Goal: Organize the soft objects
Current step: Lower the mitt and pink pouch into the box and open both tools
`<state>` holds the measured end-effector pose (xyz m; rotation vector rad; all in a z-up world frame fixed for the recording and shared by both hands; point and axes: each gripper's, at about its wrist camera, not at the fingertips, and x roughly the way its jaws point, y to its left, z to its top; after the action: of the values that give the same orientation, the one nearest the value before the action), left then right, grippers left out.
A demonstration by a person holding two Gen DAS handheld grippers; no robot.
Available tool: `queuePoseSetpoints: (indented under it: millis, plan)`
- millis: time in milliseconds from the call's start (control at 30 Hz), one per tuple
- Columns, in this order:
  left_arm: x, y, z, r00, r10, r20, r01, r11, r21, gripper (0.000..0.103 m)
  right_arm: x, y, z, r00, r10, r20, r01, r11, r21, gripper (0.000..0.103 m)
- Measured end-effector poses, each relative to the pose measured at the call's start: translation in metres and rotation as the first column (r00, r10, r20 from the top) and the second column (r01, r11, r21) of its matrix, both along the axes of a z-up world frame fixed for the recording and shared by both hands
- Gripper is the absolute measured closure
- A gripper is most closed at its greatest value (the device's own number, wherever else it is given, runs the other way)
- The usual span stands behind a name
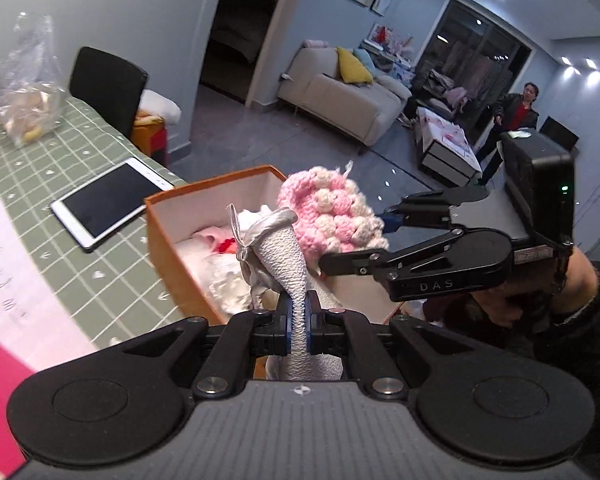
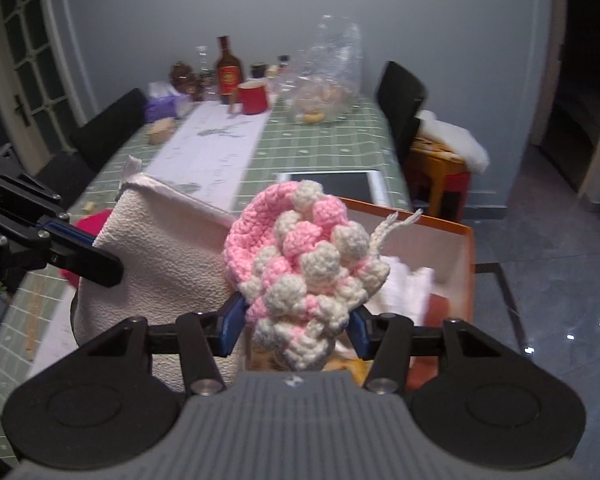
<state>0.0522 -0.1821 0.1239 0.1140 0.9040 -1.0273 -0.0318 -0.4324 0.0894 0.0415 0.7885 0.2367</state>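
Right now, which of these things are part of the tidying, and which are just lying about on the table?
Part of the job:
- pink and white crocheted piece, held by the right gripper
- white textured cloth, held by the left gripper
- orange box

Lying about:
- tablet
- plastic bag
- red mug
- brown bottle

The pink-and-cream crocheted yarn piece [image 2: 304, 264] looks thick, woolly and knobbly, while the off-white cloth pouch [image 1: 286, 258] has a rough, pebbled weave, a satiny silver rim and a ribbon. The orange cardboard box [image 1: 172, 240] is matt with a pale inner face, and the green checked tablecloth [image 1: 76, 264] looks smooth, bearing a glossy white-framed tablet [image 1: 108, 200] and a crinkled clear plastic bag [image 2: 332, 76]. Both grippers are matt black plastic with small metal screws and blue pads.
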Motion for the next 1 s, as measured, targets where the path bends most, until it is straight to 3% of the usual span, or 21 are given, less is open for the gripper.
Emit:
queuePoseSetpoints:
  millis: [100, 233, 433, 700, 833, 933, 1000]
  plan:
    - [0.010, -0.033, -0.025, 1.000, -0.018, -0.024, 0.018, 1.000, 0.020, 0.097, 0.004, -0.018, -0.012, 0.998, -0.057, -0.025, 0.056, 0.997, -0.050, 0.050]
    - [0.019, -0.068, -0.062, 0.998, -0.023, -0.063, 0.027, 0.998, 0.058, 0.097, 0.010, -0.026, -0.035, 0.995, -0.051, -0.088, 0.044, 0.995, -0.086, 0.050]
    - [0.015, -0.096, -0.103, 1.000, -0.029, 0.011, 0.025, 0.964, 0.266, 0.094, 0.025, -0.027, -0.085, 0.969, 0.004, -0.248, -0.040, 0.990, -0.138, 0.050]
    - [0.017, -0.092, -0.126, 1.000, -0.006, 0.028, -0.003, 0.944, 0.330, 0.085, 0.035, -0.013, -0.113, 0.944, 0.046, -0.328, -0.113, 0.975, -0.189, 0.048]
    - [0.006, -0.091, -0.122, 0.998, -0.007, 0.055, -0.011, 0.944, 0.331, 0.085, 0.035, -0.008, -0.118, 0.945, 0.042, -0.325, -0.116, 0.970, -0.213, 0.039]
    - [-0.006, -0.101, -0.120, 0.991, -0.056, 0.121, 0.002, 0.915, 0.404, 0.071, 0.031, -0.003, -0.120, 0.945, 0.050, -0.323, -0.128, 0.966, -0.224, 0.034]
    - [-0.017, -0.107, -0.119, 0.983, -0.092, 0.158, 0.013, 0.898, 0.440, 0.055, 0.030, -0.003, -0.121, 0.945, 0.048, -0.322, -0.127, 0.965, -0.228, 0.034]
